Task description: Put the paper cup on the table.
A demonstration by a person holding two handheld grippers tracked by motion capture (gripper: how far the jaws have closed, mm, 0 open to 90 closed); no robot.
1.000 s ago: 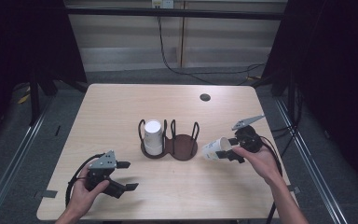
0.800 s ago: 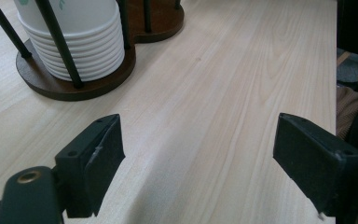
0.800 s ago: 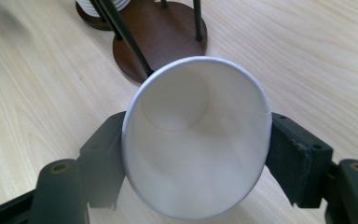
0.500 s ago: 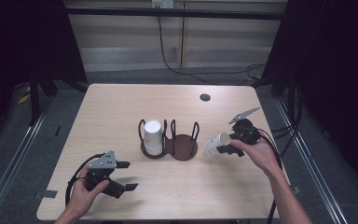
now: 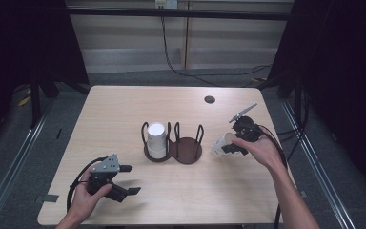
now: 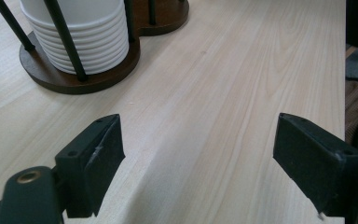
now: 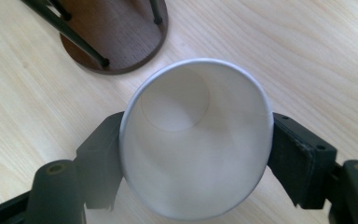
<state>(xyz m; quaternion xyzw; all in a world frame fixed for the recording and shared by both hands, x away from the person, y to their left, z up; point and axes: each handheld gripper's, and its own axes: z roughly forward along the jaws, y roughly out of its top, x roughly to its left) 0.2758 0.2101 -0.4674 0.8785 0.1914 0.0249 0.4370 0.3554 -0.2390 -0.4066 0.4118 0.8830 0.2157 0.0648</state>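
One paper cup in hand beside a two-ring holder

The right gripper (image 5: 225,145), its fingers just easing apart yet pressed on both sides of a smooth white paper cup (image 7: 193,140), holds it at 3 o'clock of the dark wooden holder (image 5: 174,149). The holder has two round bases with thin black metal posts; one bears a ribbed cup stack (image 5: 156,139). The left gripper (image 5: 126,180), at 7 o'clock, fingers wide apart, sits over the pale woodgrain counter (image 5: 124,105).

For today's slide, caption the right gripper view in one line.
Right tool grips a white cup sideways, beside the holder's empty ring.
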